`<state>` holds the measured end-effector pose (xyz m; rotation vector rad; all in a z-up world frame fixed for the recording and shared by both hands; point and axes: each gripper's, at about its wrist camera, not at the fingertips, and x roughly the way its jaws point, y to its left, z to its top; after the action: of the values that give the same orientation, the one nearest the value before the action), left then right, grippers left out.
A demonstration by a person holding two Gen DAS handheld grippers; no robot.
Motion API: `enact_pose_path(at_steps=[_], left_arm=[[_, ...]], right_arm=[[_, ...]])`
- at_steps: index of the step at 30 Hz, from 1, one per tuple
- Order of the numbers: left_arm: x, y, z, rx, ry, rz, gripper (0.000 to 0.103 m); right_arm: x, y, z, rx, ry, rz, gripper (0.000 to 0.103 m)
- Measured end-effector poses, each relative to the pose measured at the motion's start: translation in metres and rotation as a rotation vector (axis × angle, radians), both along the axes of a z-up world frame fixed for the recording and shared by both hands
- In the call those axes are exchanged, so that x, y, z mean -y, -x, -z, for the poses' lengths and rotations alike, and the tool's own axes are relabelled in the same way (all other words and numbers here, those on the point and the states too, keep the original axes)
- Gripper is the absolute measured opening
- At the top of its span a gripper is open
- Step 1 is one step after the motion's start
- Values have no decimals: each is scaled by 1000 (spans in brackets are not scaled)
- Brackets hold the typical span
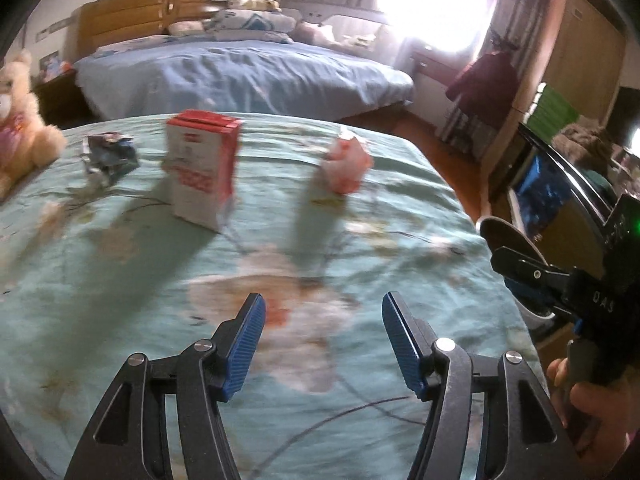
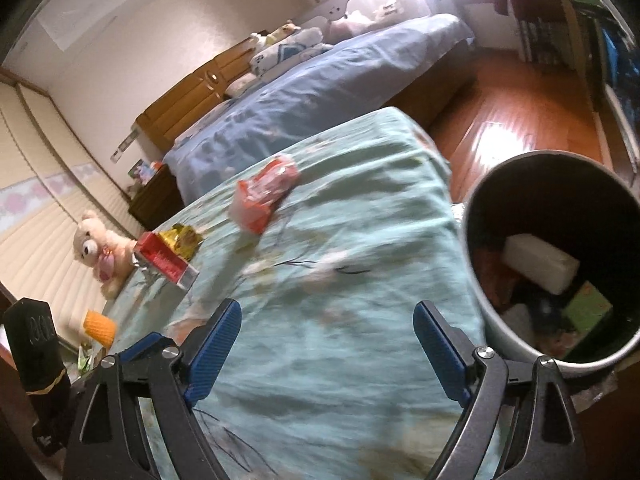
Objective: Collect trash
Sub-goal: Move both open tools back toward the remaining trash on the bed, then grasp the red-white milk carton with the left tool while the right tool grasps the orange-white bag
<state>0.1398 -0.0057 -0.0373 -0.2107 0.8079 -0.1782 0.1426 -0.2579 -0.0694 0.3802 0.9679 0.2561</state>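
Surface: your work area is a bed or table draped in a pale green floral sheet point(image 1: 120, 280), wrinkled, with pinkish blossom prints.

Items on the sheet:
- Red-and-white carton point(image 1: 204, 172), standing upright near the far middle in the left wrist view; in the right wrist view it shows at the far left point(image 2: 166, 260).
- Crumpled silvery-blue wrapper point(image 1: 108, 154), left of the carton and apart from it.
- Crumpled pink-and-red packet point(image 1: 346, 166), right of the carton, well apart; the right wrist view shows it at centre point(image 2: 264, 194).
- Yellow crinkled wrapper point(image 2: 182, 240), just behind the carton in the right wrist view.
- Cream teddy bear point(image 2: 100, 248), at the far left edge of the sheet.

Receptacle: a round grey bin point(image 2: 496, 320) stands beside the sheet's right edge, already holding a white block point(image 2: 540, 262), a green box point(image 2: 588, 308) and darker scraps.

Room: a second bed under a blue cover point(image 1: 240, 76) with a wooden headboard point(image 1: 132, 16) and pillows, a bright window point(image 1: 432, 4), a wooden floor point(image 2: 512, 120), and a dark red garment point(image 1: 486, 76) hanging near a wooden wardrobe point(image 1: 580, 48).

Tongs: your left gripper point(image 1: 323, 344) hovers over the sheet, blue pads spread, nothing between them. Your right gripper point(image 2: 327, 350) is spread wider, also empty, above the sheet next to the bin.
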Motion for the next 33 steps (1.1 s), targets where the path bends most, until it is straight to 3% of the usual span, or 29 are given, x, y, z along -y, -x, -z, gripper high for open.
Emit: enact_pose_path(at_steps=[13, 33], left_arm=[[-47, -7, 2, -18, 10, -96, 63], [-60, -91, 19, -41, -25, -113, 67]], right_arm=[[-55, -31, 9, -9, -14, -96, 89], [-88, -106, 31, -19, -16, -113, 89]])
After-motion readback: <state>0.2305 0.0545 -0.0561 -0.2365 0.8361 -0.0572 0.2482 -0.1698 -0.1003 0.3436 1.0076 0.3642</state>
